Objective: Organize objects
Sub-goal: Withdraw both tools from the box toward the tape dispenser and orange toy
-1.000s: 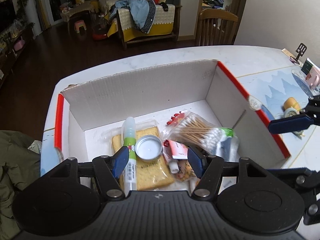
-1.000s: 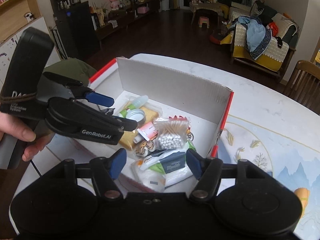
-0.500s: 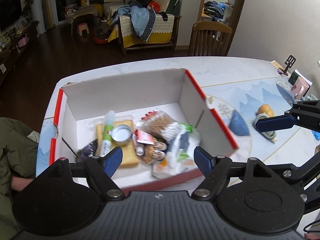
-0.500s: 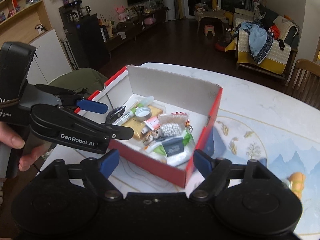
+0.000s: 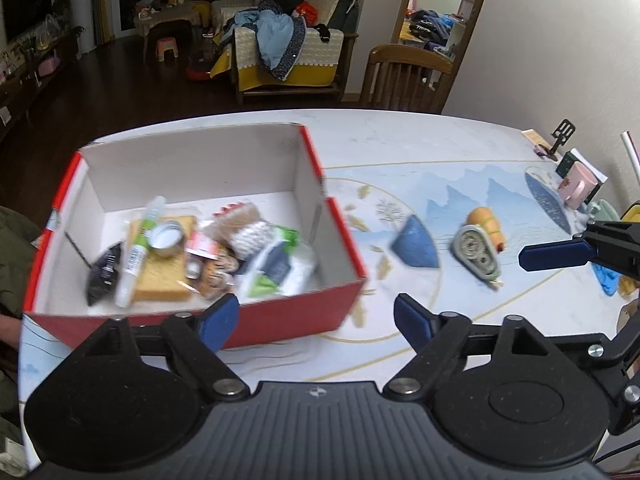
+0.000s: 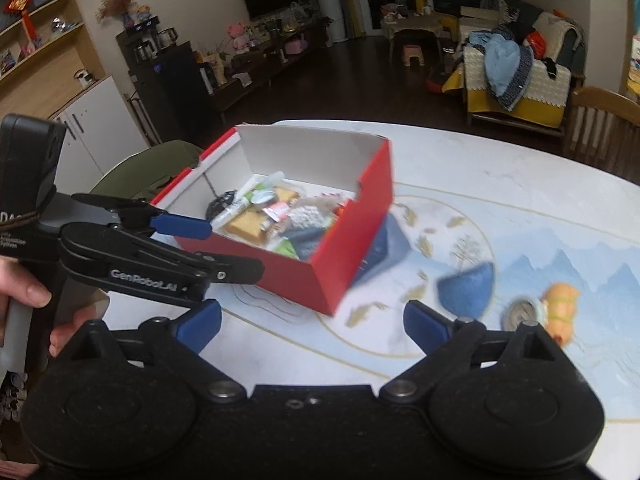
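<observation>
A red cardboard box [image 5: 304,316] [image 6: 296,276] stands on the table, holding several items: a glue stick [image 5: 138,246], a round tin [image 5: 166,236], cotton swabs [image 5: 248,232] and tissue packs [image 5: 288,268]. My left gripper [image 5: 316,318] hovers at the box's near right corner, jaws opening with nothing between them. My right gripper [image 6: 312,322] hangs over bare table right of the box, jaws opening and empty. On the table to the right lie a grey tape dispenser [image 5: 476,252] and an orange toy [image 5: 486,220] [image 6: 562,300].
A pink mug [image 5: 578,188] and small stands sit at the table's far right edge. A wooden chair [image 5: 408,76] stands behind the table. A green jacket [image 6: 160,164] lies beyond the box's left side. A hand [image 6: 28,292] grips the left tool.
Both grippers have pulled back from above the box toward the near right, and both sets of jaws have widened. The box now shows its red outer walls.
</observation>
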`<action>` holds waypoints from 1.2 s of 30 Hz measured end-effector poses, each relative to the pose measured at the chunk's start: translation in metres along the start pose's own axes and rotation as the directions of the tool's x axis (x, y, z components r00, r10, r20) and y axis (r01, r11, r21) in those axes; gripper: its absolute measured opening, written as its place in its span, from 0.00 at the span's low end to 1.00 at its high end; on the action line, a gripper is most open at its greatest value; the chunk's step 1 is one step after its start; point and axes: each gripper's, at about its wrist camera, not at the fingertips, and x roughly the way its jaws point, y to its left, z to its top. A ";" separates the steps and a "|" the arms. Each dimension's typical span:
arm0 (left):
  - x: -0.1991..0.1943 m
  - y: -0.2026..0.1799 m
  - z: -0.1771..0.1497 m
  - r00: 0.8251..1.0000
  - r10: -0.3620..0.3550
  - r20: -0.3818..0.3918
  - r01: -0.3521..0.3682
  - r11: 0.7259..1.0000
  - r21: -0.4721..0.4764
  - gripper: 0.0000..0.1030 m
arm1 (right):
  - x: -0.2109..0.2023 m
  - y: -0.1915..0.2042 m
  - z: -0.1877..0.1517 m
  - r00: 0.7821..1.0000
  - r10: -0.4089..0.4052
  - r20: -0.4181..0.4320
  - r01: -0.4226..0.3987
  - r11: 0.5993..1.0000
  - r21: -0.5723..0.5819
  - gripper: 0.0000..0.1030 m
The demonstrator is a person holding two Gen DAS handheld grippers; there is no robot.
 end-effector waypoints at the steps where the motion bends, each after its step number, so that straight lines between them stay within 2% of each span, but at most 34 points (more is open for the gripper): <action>1: 0.001 -0.006 -0.001 1.000 -0.007 0.002 0.007 1.000 0.001 0.83 | -0.003 -0.005 -0.003 1.000 -0.004 0.001 0.004 1.000 0.006 0.96; 11: 0.020 -0.068 -0.008 0.998 -0.062 -0.006 0.062 0.998 0.029 0.84 | -0.029 -0.060 -0.032 0.998 -0.055 0.009 0.054 0.994 0.092 0.98; 14: 0.030 -0.083 -0.008 0.997 -0.076 -0.020 0.077 0.997 0.028 0.90 | -0.035 -0.078 -0.039 0.998 -0.070 0.008 0.068 0.990 0.121 0.98; 16: 0.036 -0.094 -0.010 0.996 -0.081 -0.028 0.081 0.996 0.033 0.99 | -0.040 -0.089 -0.042 0.997 -0.081 0.008 0.080 0.987 0.138 0.98; 17: 0.038 -0.100 -0.010 0.996 -0.082 -0.028 0.083 0.996 0.038 1.00 | -0.042 -0.095 -0.045 0.996 -0.088 0.005 0.086 0.986 0.145 0.98; 23: 0.056 -0.124 -0.008 0.994 -0.103 -0.031 0.105 0.993 0.055 1.00 | -0.046 -0.130 -0.057 0.991 -0.132 -0.018 0.133 0.972 0.196 0.98; 29: 0.080 -0.149 -0.002 0.996 -0.092 -0.016 0.093 0.991 0.093 1.00 | -0.039 -0.169 -0.060 0.985 -0.163 -0.055 0.172 0.944 0.282 0.98; 36: 0.119 -0.176 0.009 0.990 -0.119 -0.076 0.128 0.984 0.120 1.00 | -0.020 -0.206 -0.053 0.977 -0.193 -0.092 0.213 0.914 0.346 0.98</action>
